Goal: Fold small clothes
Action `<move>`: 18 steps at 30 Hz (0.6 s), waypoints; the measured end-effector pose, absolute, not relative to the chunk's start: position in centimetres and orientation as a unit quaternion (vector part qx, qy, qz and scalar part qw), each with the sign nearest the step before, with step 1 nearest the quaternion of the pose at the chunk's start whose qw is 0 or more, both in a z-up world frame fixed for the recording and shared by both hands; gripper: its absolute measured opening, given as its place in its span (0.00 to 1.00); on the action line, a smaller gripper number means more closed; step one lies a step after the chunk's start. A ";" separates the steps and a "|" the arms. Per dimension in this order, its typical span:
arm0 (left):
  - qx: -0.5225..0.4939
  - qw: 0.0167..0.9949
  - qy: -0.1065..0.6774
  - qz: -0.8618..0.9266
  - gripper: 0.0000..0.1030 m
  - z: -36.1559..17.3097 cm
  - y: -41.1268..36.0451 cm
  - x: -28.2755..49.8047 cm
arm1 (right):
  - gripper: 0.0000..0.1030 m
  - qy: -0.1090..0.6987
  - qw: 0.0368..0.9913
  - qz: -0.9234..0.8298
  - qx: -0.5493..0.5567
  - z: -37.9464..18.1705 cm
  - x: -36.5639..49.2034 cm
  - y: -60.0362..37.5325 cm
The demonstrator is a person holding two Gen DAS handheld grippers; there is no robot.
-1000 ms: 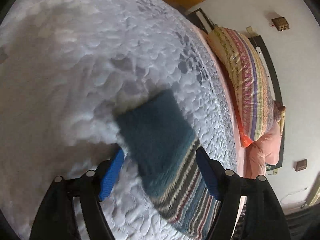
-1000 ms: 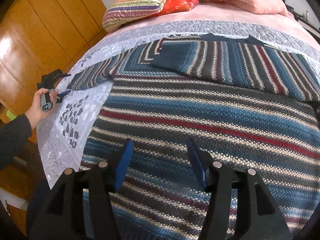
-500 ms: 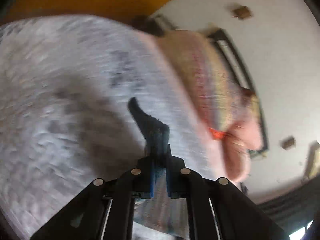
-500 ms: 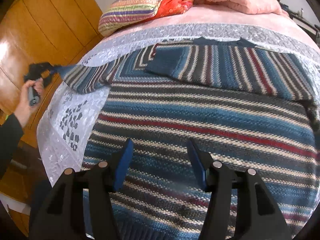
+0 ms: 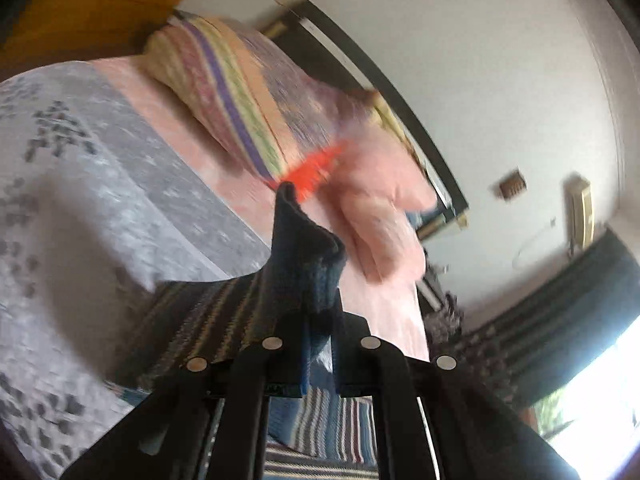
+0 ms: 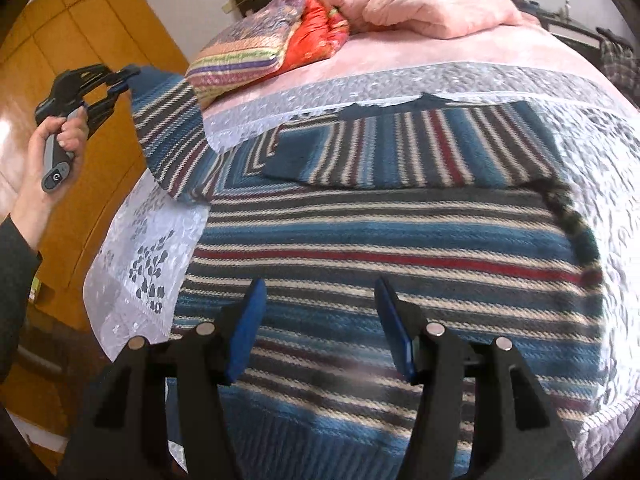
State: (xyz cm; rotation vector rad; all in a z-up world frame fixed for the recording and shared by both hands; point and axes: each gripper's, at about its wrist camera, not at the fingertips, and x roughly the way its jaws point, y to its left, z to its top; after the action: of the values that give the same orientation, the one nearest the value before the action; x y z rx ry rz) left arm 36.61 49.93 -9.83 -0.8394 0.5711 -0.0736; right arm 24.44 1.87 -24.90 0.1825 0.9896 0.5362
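**Left claw lifting a sleeve, right claw idle over the sweater**

While your left gripper point(image 5: 318, 344) is clenching the dark blue cuff of the sleeve point(image 6: 168, 120), its blue pads are pressing together on the knit with the cuff end poking up past them. In the right wrist view that sleeve is rising off the bed point(image 6: 400, 80), its long axis running from the sweater point(image 6: 380, 240) body up and out to the left toward your raised left hand point(image 6: 60, 140). The other sleeve is lying folded across the chest, pointing left along the top of the garment.

Your right gripper point(image 6: 320, 332) is standing released, its jaws spread wide and holding nothing, hovering over the lower striped part of the sweater; you cannot tell whether the tips are touching the knit. The sweater is lying flat on the grey patterned bedspread point(image 6: 140, 248), stripes running side to side, with the striped pillow point(image 6: 248, 48) and pink quilt point(image 6: 432, 4) beyond it. Your left hand is wrapping the handle, forearm angling up from the left edge.
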 end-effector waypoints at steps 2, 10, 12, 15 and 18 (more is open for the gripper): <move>-0.385 0.875 0.291 -0.047 0.07 -10.5 46.7 38.1 | 0.55 0.468 0.842 0.250 0.093 -25.0 24.4 0.9; -0.321 0.870 0.366 -0.075 0.07 -16.8 34.2 42.7 | 0.55 0.478 0.840 0.228 0.116 -27.0 24.9 -2.7; -0.307 0.868 0.383 -0.080 0.07 -18.7 32.0 43.4 | 0.55 0.480 0.841 0.222 0.118 -27.4 25.2 -3.5; -0.280 0.860 0.418 -0.088 0.07 -22.3 27.9 44.5 | 0.55 0.488 0.837 0.213 0.128 -28.0 25.9 -4.4; -0.249 0.850 0.456 -0.094 0.08 -25.9 24.5 45.2 | 0.59 0.493 0.834 0.203 0.139 -28.3 27.0 -5.5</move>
State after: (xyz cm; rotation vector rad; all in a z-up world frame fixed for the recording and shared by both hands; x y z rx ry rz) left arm 45.23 24.51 -25.89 -0.5242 0.9597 -0.1986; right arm 27.01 -5.51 -28.31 0.2955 1.0453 0.4304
